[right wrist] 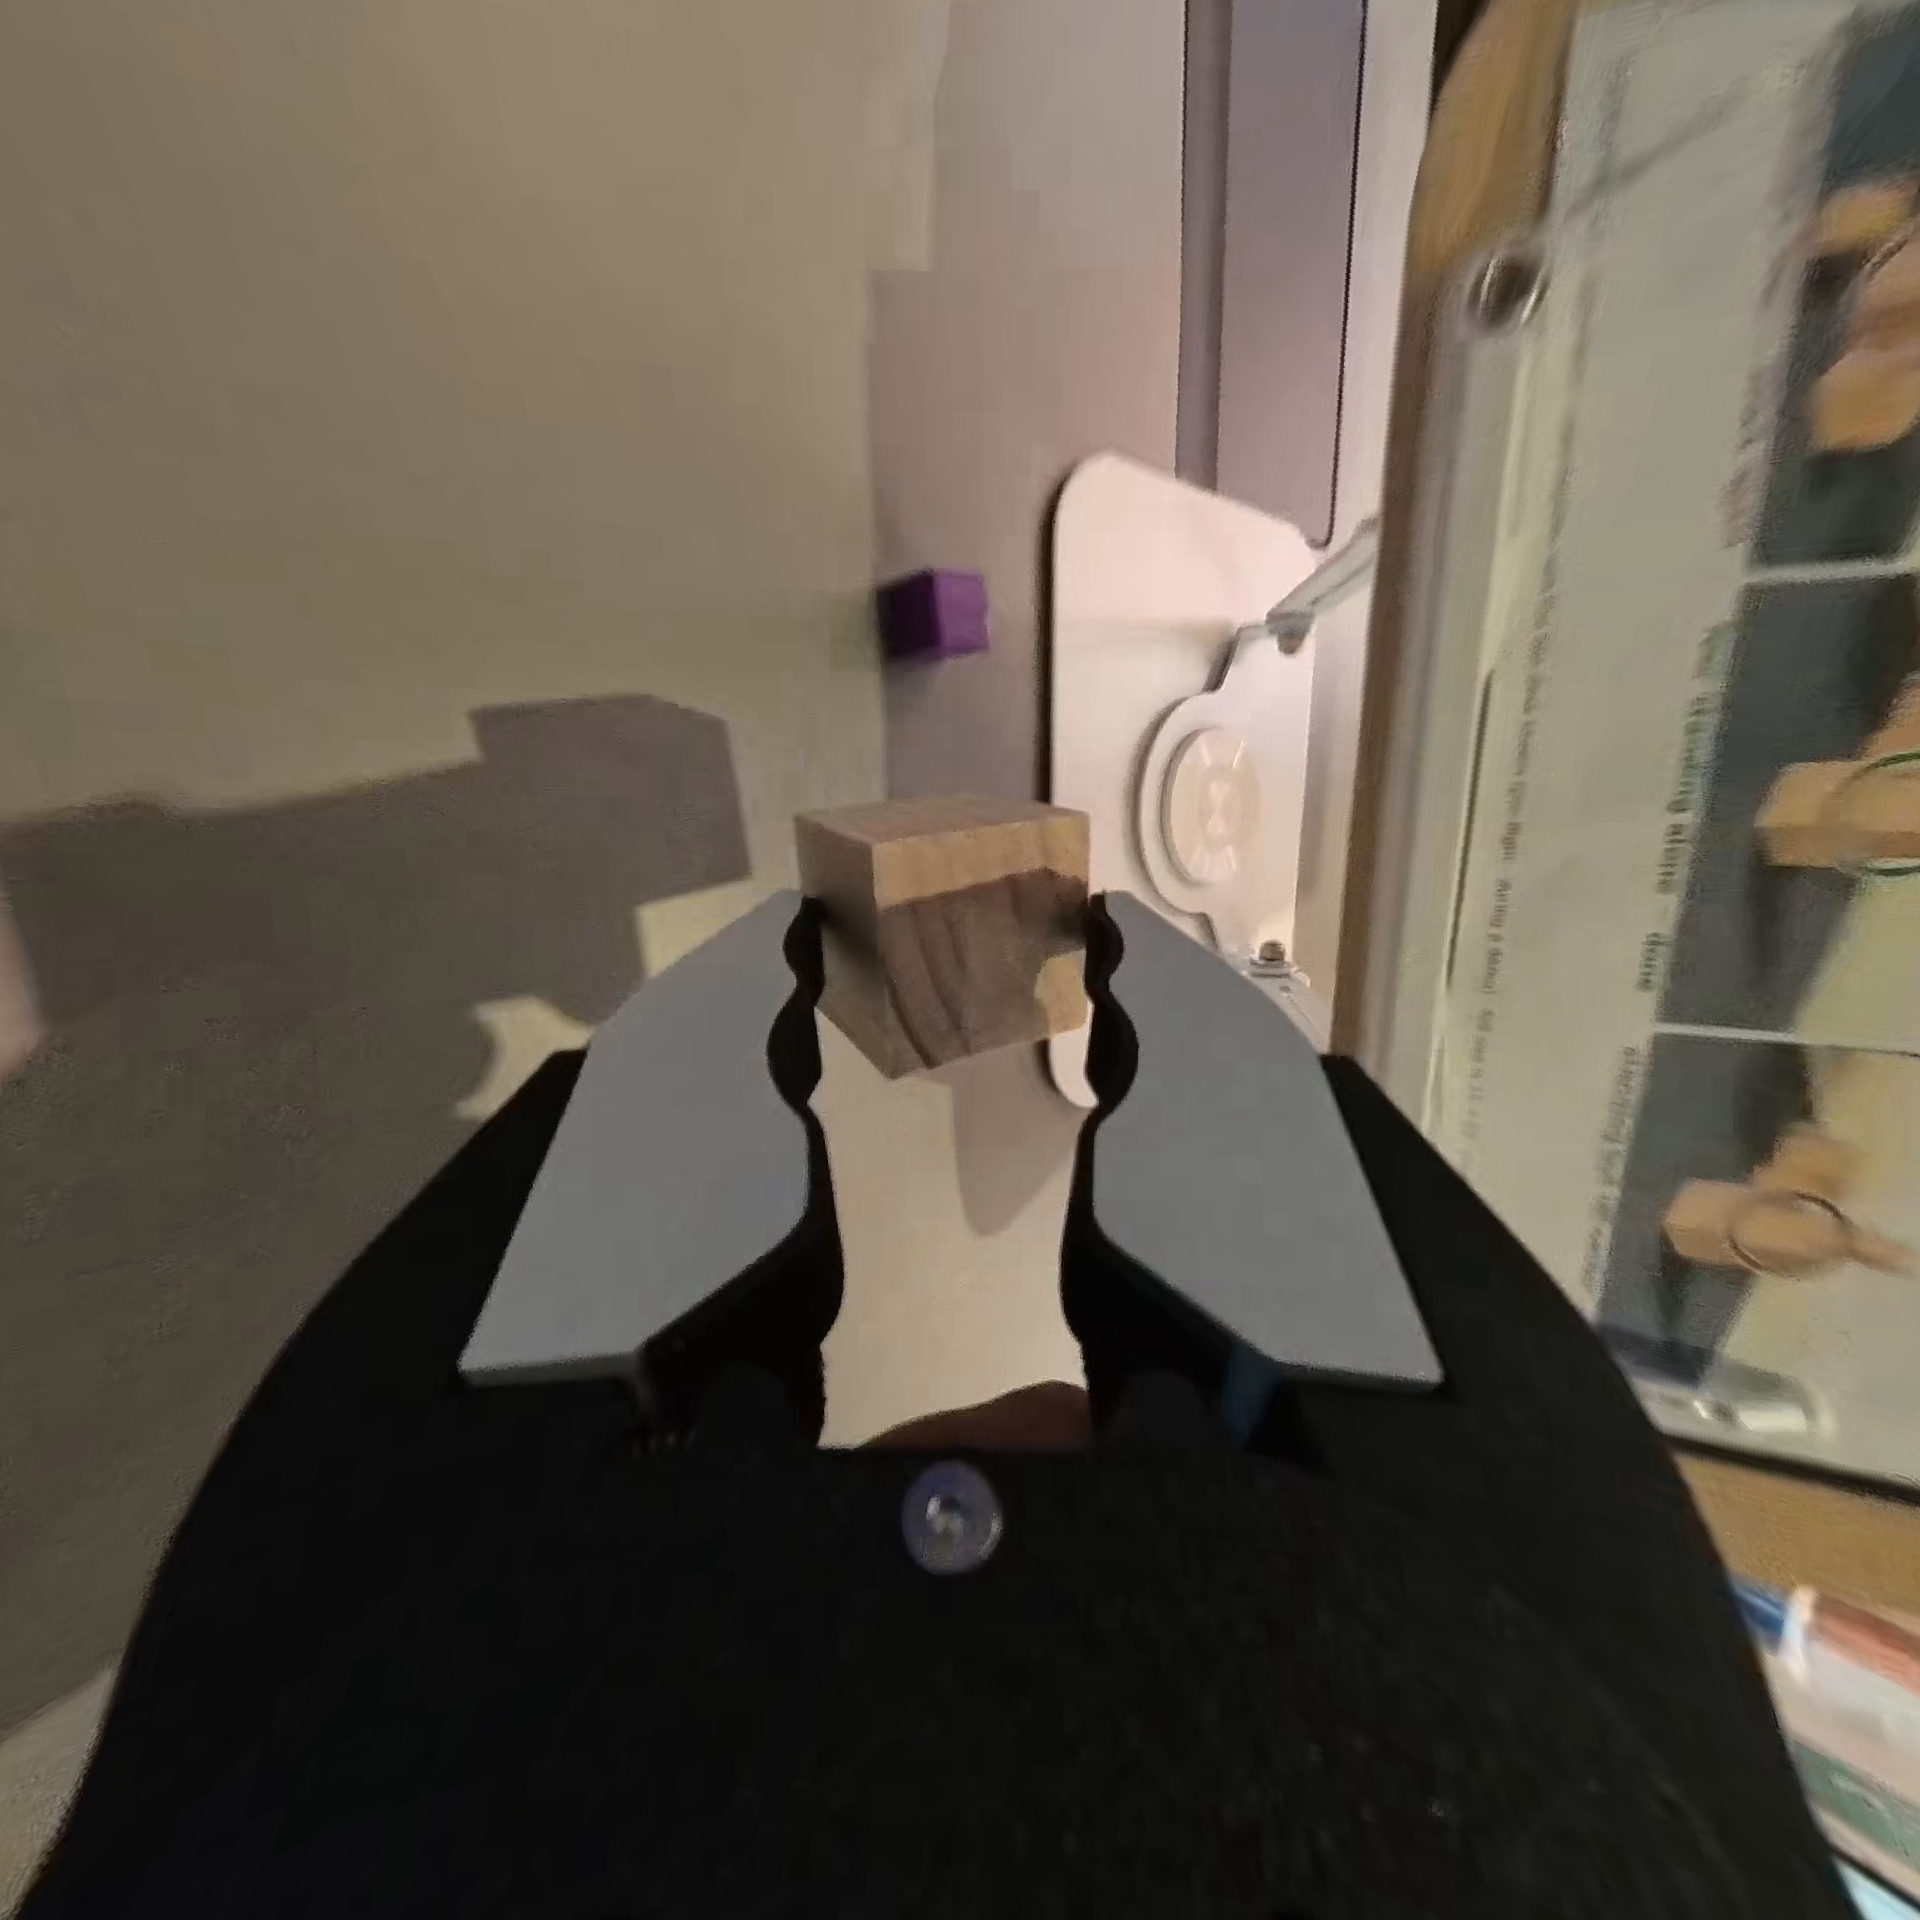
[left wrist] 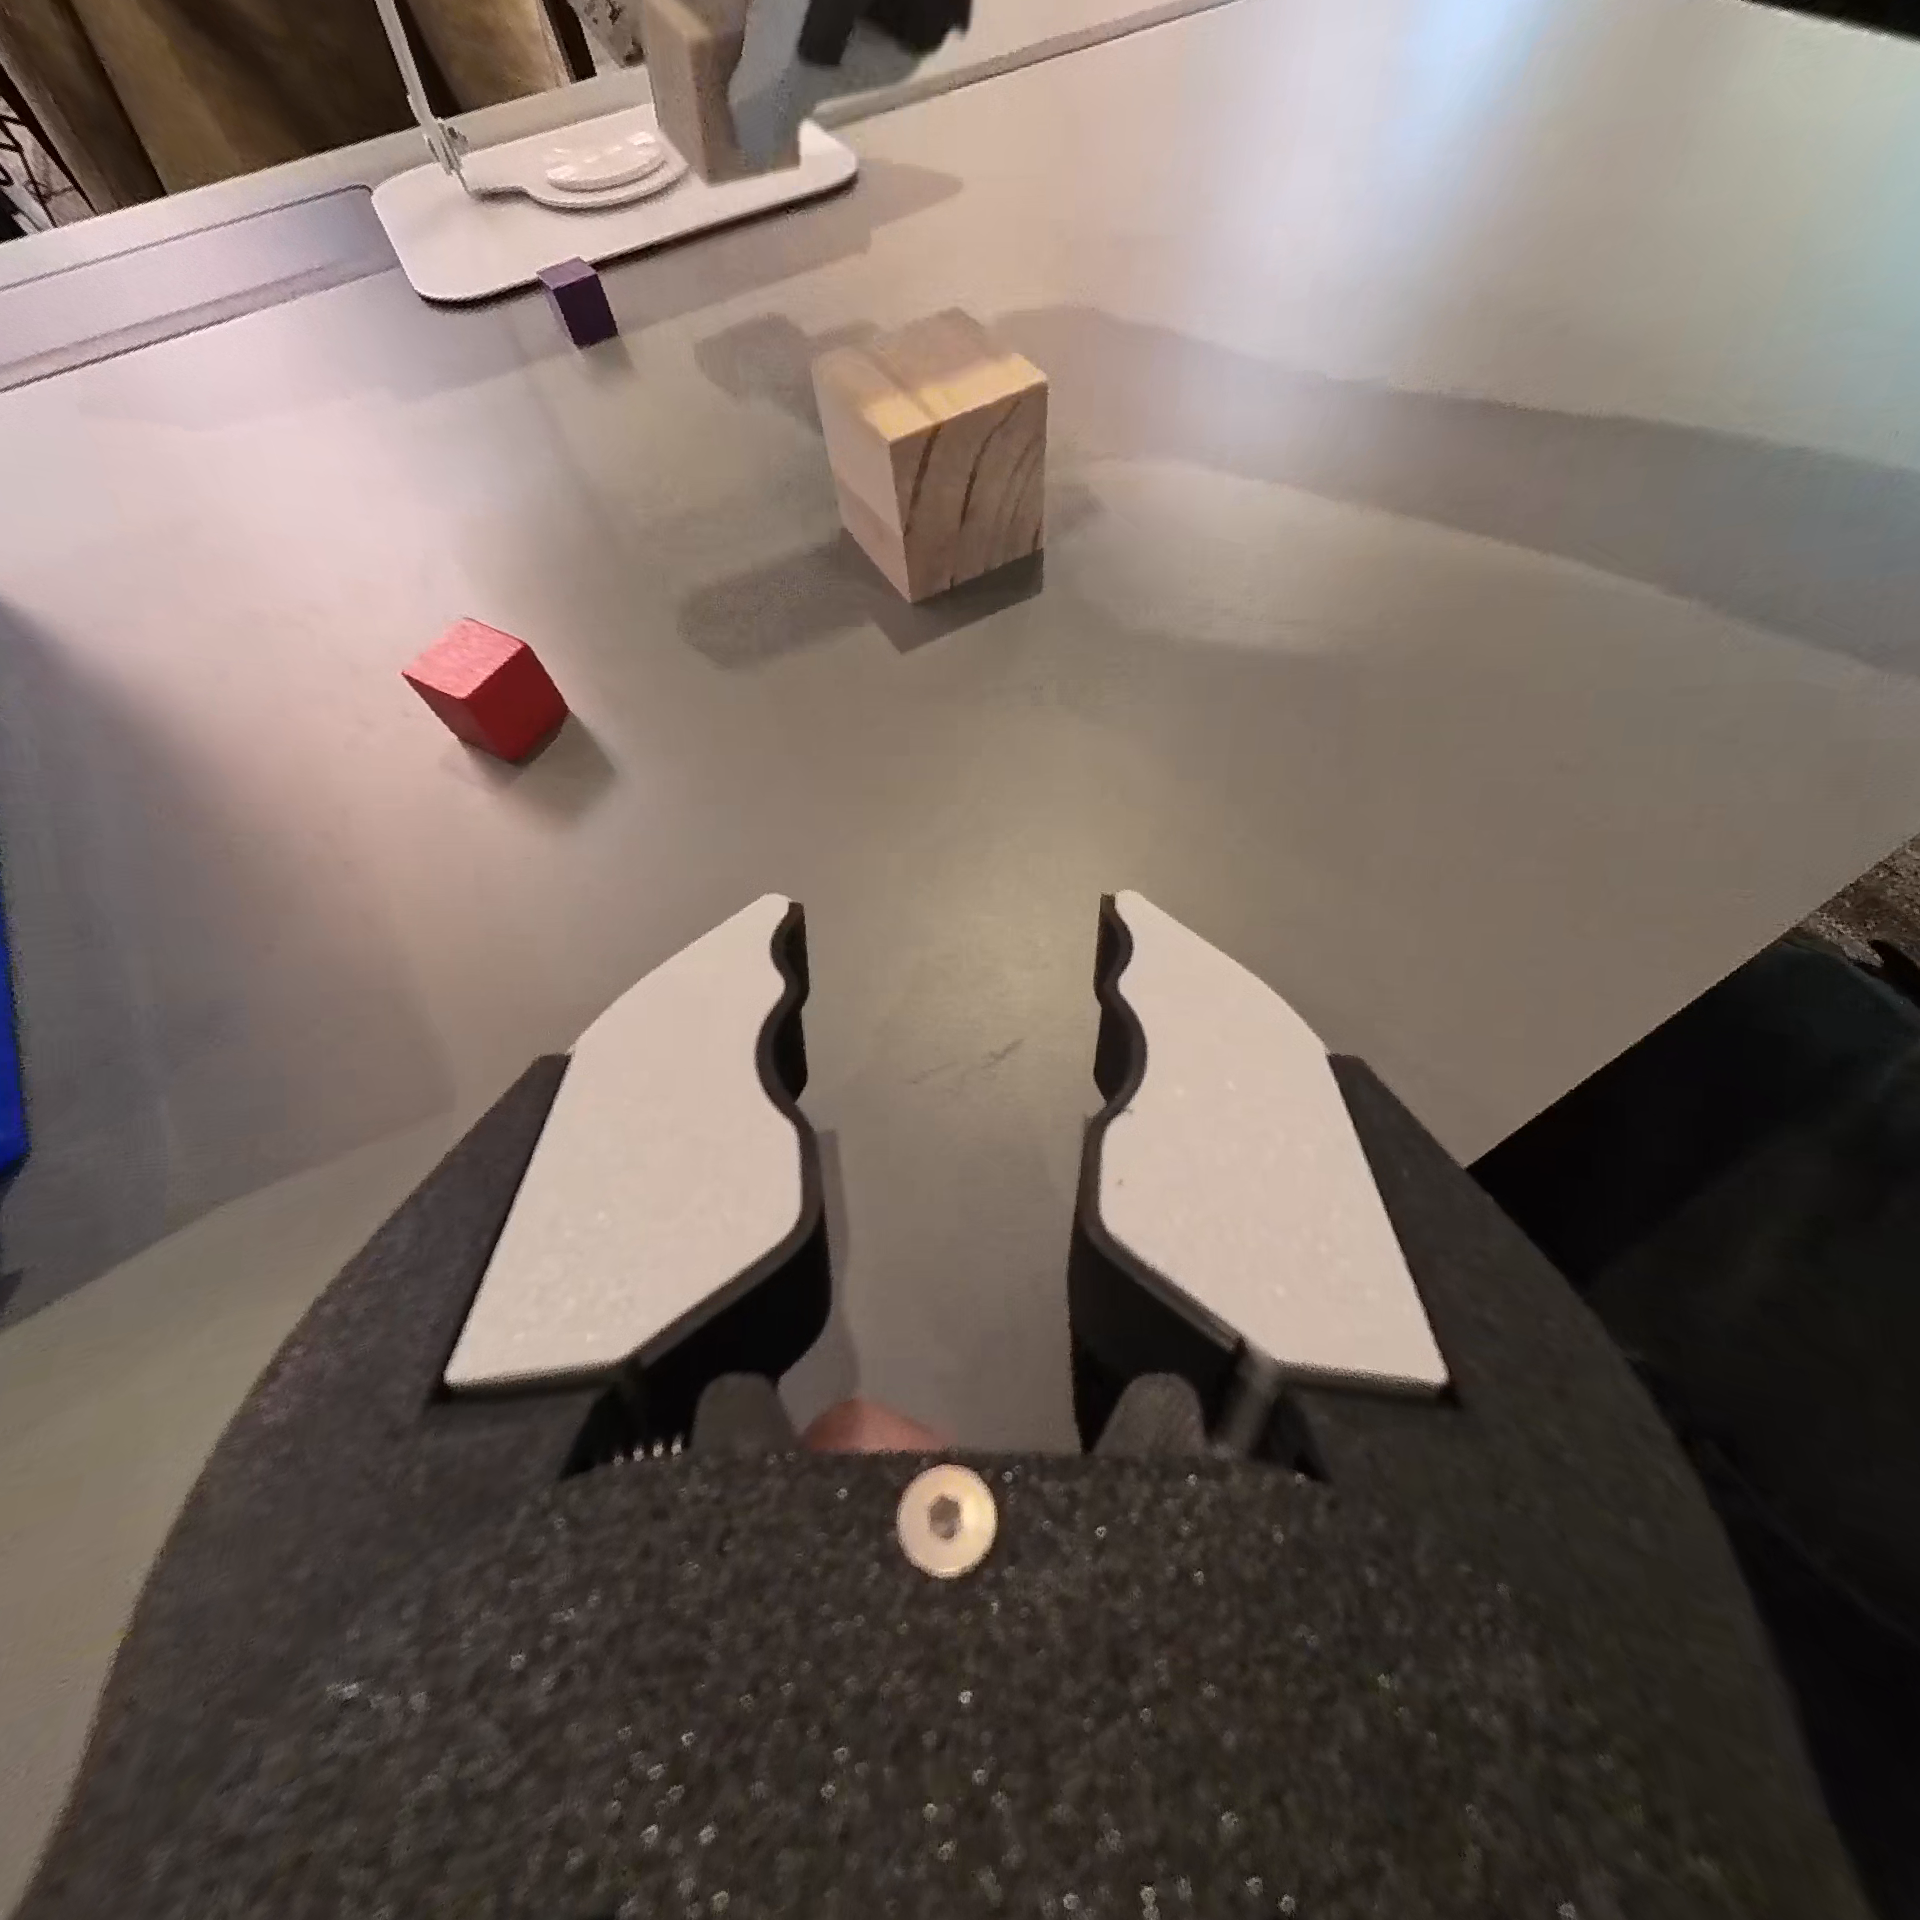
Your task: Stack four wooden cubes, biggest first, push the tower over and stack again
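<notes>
A large plain wooden cube [left wrist: 930, 457] stands on the grey table [left wrist: 1247, 727], ahead of my left gripper [left wrist: 951, 914], which is open, empty and well short of it. A red cube [left wrist: 486, 691] lies to the front left of the large cube. A small purple cube [left wrist: 578, 301] sits farther back beside a white base plate, and it also shows in the right wrist view [right wrist: 932, 613]. My right gripper [right wrist: 951, 914] is shut on a smaller plain wooden cube [right wrist: 940, 935], held in the air at its fingertips. That cube and gripper seem to show at the top of the left wrist view [left wrist: 717, 94].
A white stand base plate [left wrist: 623, 197] lies at the table's back, also seen in the right wrist view [right wrist: 1143, 623]. The table's edge [left wrist: 1662, 1039] runs at the right, with dark clothing [left wrist: 1714, 1299] beyond. A blue object [left wrist: 8, 1039] is at the left edge. A blurred poster [right wrist: 1662, 727] fills the right. My right fingertips sit around 35 cm from my left ones. The blue object [left wrist: 8, 1039] sits 20 cm or so from the ends of my left fingers.
</notes>
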Available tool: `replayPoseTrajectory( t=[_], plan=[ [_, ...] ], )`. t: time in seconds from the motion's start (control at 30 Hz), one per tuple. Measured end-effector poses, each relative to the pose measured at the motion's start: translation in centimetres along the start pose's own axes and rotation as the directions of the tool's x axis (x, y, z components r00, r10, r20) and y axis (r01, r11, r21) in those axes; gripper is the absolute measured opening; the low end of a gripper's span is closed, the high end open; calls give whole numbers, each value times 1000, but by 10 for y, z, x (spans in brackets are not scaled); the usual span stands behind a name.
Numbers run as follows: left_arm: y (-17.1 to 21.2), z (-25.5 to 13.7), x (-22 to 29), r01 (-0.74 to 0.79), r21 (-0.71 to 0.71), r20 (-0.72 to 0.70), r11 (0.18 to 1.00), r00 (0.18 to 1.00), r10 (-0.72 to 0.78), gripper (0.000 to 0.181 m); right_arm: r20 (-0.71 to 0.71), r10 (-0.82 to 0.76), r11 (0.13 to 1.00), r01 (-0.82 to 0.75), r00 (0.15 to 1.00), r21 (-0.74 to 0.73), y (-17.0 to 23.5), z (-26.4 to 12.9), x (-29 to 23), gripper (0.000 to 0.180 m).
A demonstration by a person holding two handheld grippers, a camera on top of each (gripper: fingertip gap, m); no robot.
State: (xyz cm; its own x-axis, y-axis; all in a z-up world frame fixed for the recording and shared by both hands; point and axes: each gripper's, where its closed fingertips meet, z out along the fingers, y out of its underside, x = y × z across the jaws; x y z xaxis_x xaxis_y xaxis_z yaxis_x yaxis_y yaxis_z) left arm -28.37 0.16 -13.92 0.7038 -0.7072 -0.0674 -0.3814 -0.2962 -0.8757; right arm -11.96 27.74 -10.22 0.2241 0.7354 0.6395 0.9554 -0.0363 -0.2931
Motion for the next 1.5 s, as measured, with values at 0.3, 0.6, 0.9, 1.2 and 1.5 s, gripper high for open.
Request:
replayPoseTrajectory(
  t=[0.3, 0.6, 0.9, 1.2, 1.5],
  plan=[
    [1, 7, 3, -21, -20, 7, 1000, 1000, 21, 53, 228, 29, 1000, -31, 973, 4, -41, -86, -106, 48],
    [2, 11, 8, -51, -32, 8, 998, 999, 52, 53, 247, 103, 991, -79, 964, -106, -38, -72, -121, 48],
    [6, 12, 0, -37, -50, 11, 998, 999, 37, 56, 93, 187, 978, -194, 978, 75, -47, -143, -92, 54],
    [-14, 9, -48, -77, -112, -31, 991, 997, 74, 55, 177, 572, 700, -590, 801, 402, 1, -218, -226, 47],
    [-25, 77, -129, -358, -414, -86, 837, 931, 355, 51, 206, 569, 706, -601, 796, 375, 19, -237, -289, 47]
  ],
)
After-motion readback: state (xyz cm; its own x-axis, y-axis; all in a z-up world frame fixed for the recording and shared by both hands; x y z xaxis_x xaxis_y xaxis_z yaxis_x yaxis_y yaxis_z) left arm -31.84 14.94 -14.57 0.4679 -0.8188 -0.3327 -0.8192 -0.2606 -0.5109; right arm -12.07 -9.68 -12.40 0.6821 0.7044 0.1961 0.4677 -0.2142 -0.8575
